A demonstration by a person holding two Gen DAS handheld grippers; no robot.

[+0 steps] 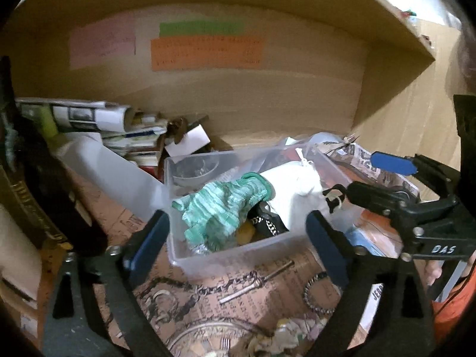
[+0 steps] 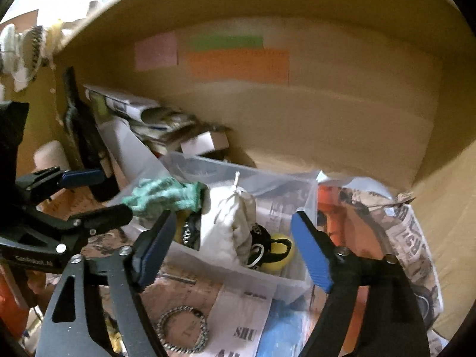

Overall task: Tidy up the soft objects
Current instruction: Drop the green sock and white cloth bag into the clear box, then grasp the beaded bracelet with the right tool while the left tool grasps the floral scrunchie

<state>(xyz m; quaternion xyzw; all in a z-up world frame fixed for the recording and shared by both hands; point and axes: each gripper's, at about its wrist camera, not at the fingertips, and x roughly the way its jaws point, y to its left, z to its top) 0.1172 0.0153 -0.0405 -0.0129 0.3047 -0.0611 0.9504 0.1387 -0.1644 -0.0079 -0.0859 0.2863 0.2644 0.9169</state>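
Note:
A clear plastic bin (image 1: 208,255) (image 2: 291,288) stands on a shelf lined with printed paper. In it lie a green knit glove (image 1: 221,208) (image 2: 163,193), a white cloth pouch (image 1: 293,190) (image 2: 229,223), a black strap (image 1: 267,223) and a yellow soft ball (image 2: 281,255). My left gripper (image 1: 238,247) is open and empty, its fingers at the bin's near wall. My right gripper (image 2: 232,250) is open and empty, in front of the bin. It also shows in the left wrist view (image 1: 369,172), open at the bin's right.
Rolled papers and booklets (image 1: 89,116) are piled at the back left, next to a white box (image 1: 190,139). A chain (image 1: 208,288) and a beaded ring (image 2: 183,331) lie in front of the bin. A crumpled newspaper bag (image 2: 410,238) lies at the right. Coloured notes (image 1: 205,50) hang on the back wall.

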